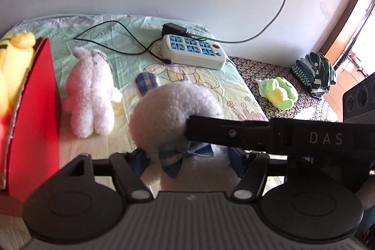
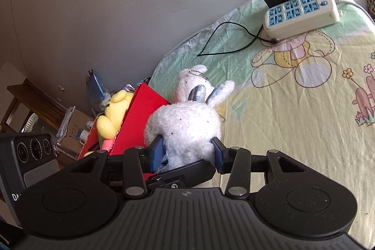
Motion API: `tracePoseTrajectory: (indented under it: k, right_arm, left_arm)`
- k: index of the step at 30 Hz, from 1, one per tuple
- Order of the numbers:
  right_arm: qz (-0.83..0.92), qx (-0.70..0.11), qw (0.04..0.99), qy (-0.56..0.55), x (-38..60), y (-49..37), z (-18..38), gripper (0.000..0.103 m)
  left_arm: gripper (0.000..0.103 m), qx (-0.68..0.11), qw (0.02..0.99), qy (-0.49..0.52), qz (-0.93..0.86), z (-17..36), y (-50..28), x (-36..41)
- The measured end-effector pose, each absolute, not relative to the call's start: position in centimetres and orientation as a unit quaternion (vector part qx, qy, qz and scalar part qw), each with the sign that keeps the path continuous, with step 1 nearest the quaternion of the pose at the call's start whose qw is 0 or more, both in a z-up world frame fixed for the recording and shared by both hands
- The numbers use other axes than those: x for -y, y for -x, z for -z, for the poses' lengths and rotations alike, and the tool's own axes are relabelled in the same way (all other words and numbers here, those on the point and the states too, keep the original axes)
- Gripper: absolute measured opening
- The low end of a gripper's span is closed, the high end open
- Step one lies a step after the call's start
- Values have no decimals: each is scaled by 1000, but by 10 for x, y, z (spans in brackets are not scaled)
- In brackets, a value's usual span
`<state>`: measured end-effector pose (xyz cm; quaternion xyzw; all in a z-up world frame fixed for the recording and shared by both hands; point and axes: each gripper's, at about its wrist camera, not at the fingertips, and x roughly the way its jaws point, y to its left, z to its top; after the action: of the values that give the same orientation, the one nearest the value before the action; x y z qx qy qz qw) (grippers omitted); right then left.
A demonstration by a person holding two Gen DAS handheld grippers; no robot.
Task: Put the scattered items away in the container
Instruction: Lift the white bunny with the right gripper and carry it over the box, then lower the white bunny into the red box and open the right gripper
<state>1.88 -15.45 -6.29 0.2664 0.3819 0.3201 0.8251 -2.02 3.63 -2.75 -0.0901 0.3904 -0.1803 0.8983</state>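
A white bunny with plaid ears and bow is gripped by both tools: the right gripper is closed on its body, the left gripper closed on its lower part near the bow, fingers partly hidden by plush. It is held over the bed, just beside the red box. A yellow plush is already seen in the box. A second white plush is left standing on the sheet near the box, and a green frog lies well apart on the patterned cover. A power strip is also on the bed. Roughly a quarter is judged done.
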Motion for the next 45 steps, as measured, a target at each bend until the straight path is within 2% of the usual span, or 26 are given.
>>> tracePoseTrajectory:
  k: [13, 25, 37, 45]
  right_arm:
    - [-353, -308, 845, -259, 105, 28, 17, 46]
    - [-363, -267, 858, -245, 2, 42, -17, 45]
    - [-366, -250, 877, -185, -120, 31, -16, 43]
    - [-359, -266, 881, -155, -185, 24, -3, 40]
  left_arm:
    - [68, -310, 935, 69, 156, -22, 77, -85]
    - [68, -269, 950, 66, 142, -41, 99, -190]
    - [68, -276, 955, 63, 89, -30, 84, -295]
    - [68, -314, 946, 48, 58, -7, 55, -342]
